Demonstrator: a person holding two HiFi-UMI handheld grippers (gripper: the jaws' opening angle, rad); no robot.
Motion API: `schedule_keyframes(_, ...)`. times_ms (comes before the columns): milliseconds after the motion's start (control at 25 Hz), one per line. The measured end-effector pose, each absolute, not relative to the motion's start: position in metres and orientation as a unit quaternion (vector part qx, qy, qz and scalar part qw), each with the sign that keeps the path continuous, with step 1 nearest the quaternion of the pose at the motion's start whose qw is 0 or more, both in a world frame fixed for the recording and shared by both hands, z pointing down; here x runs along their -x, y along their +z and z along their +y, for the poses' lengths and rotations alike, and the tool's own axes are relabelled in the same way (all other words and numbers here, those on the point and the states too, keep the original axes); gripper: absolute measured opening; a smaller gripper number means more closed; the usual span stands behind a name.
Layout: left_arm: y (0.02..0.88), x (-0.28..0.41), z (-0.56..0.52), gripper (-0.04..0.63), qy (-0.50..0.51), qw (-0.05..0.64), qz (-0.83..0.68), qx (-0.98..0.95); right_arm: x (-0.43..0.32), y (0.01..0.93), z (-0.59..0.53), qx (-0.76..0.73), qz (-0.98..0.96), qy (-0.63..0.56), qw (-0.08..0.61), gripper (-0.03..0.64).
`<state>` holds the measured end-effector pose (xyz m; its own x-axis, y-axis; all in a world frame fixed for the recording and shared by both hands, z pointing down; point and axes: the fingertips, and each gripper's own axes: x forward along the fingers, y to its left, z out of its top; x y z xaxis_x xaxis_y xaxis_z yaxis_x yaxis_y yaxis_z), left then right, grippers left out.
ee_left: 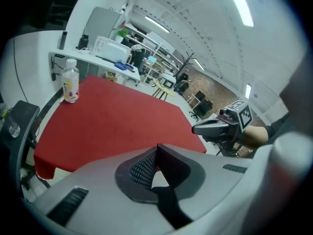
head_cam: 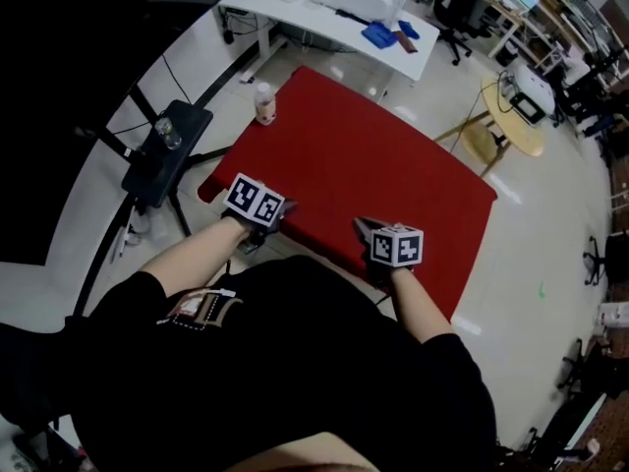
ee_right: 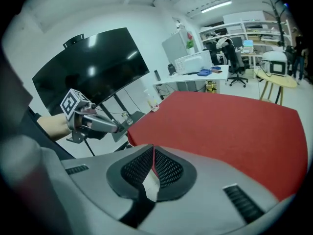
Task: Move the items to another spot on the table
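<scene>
A small clear bottle (head_cam: 263,103) with a white cap and pale drink stands upright at the far left corner of the red table (head_cam: 373,165). It also shows in the left gripper view as the bottle (ee_left: 71,81), and small and far off in the right gripper view as the bottle (ee_right: 152,102). My left gripper (head_cam: 285,206) hovers over the table's near left edge, shut and empty. My right gripper (head_cam: 366,230) is over the near edge further right, also shut with nothing between its jaws. Each gripper sees the other: the right gripper (ee_left: 198,129) and the left gripper (ee_right: 117,128).
A black stand with a tray (head_cam: 165,150) carrying a small bottle is just left of the table. A white desk (head_cam: 334,13) with a printer stands behind it. A round wooden table (head_cam: 511,126) is at the right, and a large dark screen (ee_right: 93,67) at the left.
</scene>
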<state>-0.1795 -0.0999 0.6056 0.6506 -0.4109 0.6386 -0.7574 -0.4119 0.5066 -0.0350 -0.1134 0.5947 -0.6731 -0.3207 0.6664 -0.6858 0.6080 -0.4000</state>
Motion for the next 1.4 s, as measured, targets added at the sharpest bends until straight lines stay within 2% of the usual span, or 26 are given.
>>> schedule_keyframes(360,0.615,0.260,-0.137,-0.009,0.177,0.425,-0.460,-0.759,0.121,0.607,-0.178,-0.192,-0.880,0.280,0.331,0.018)
schedule_keyframes(680,0.632,0.345,-0.153,-0.009,0.177,0.431,-0.472,-0.749,0.234,0.616,-0.228,-0.169,-0.885,0.229,0.367,0.020)
schedule_keyframes(840,0.646,0.397,-0.157,-0.009,0.188,0.442,-0.464,-0.744,0.298,0.628,-0.262,-0.168,-0.886,0.190,0.388,0.107)
schedule_keyframes(960,0.657,0.429,-0.154,-0.009,0.202,0.448,-0.456,-0.742,0.337,0.648,-0.293,-0.169,-0.882,0.134,0.420,0.218)
schedule_keyframes(1080,0.666,0.461,-0.155,-0.009,0.208,0.456,-0.455,-0.736,0.367,0.667,-0.327,-0.181,-0.873,0.102,0.442,0.291)
schedule_keyframes(1280,0.678,0.494,-0.150,-0.009,0.218,0.471,-0.448,-0.728,0.401,0.693,-0.379,-0.225,-0.860,0.087,0.450,0.339)
schedule_keyframes(1400,0.686,0.508,-0.147,-0.009,0.223,0.475,-0.446,-0.725,0.409,0.711,-0.405,-0.251,-0.846,0.053,0.467,0.339)
